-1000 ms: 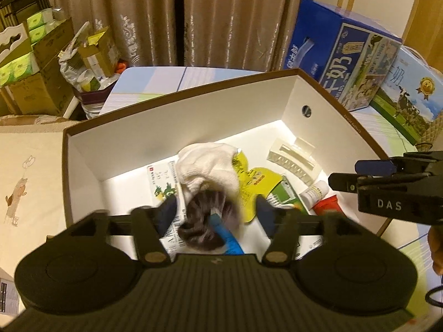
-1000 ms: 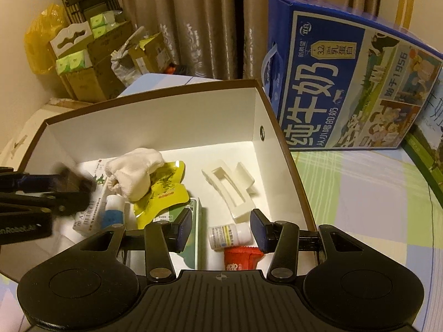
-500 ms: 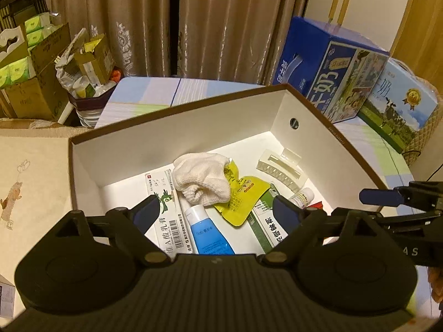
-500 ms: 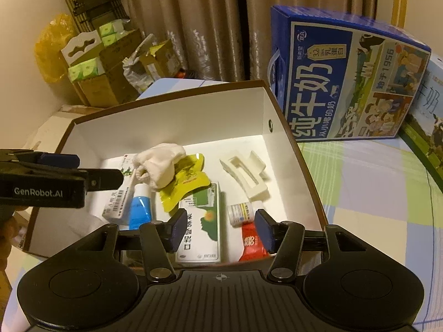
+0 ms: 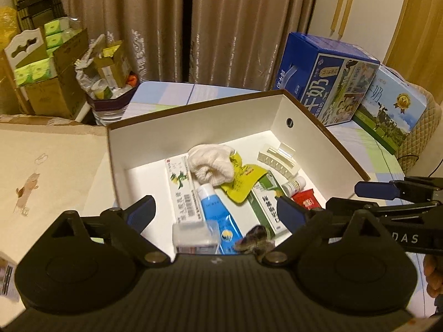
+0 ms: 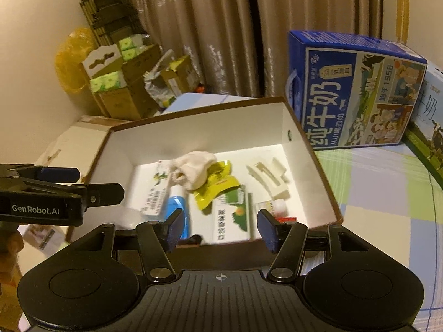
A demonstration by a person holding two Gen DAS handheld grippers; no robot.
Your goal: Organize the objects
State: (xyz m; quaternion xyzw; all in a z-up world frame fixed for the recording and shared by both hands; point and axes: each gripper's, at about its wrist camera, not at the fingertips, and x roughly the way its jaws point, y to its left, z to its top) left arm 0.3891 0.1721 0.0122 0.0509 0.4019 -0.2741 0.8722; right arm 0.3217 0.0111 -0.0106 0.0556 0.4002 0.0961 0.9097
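Both grippers, left (image 5: 216, 211) and right (image 6: 220, 228), are held wide open and empty; the dark scrunchie (image 5: 256, 240) has been dropped at the box's (image 5: 193, 121) near edge, so another item can be fetched.

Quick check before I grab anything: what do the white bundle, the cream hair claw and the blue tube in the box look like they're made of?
White bundle: soft knit fabric, probably a rolled sock; fuzzy, wrinkled surface.
Hair claw: rigid plastic, cream, slightly glossy, with moulded teeth.
Blue tube: likely flexible plastic, glossy, with a white cap.
The box looks like matte white cardboard with a brown edge.
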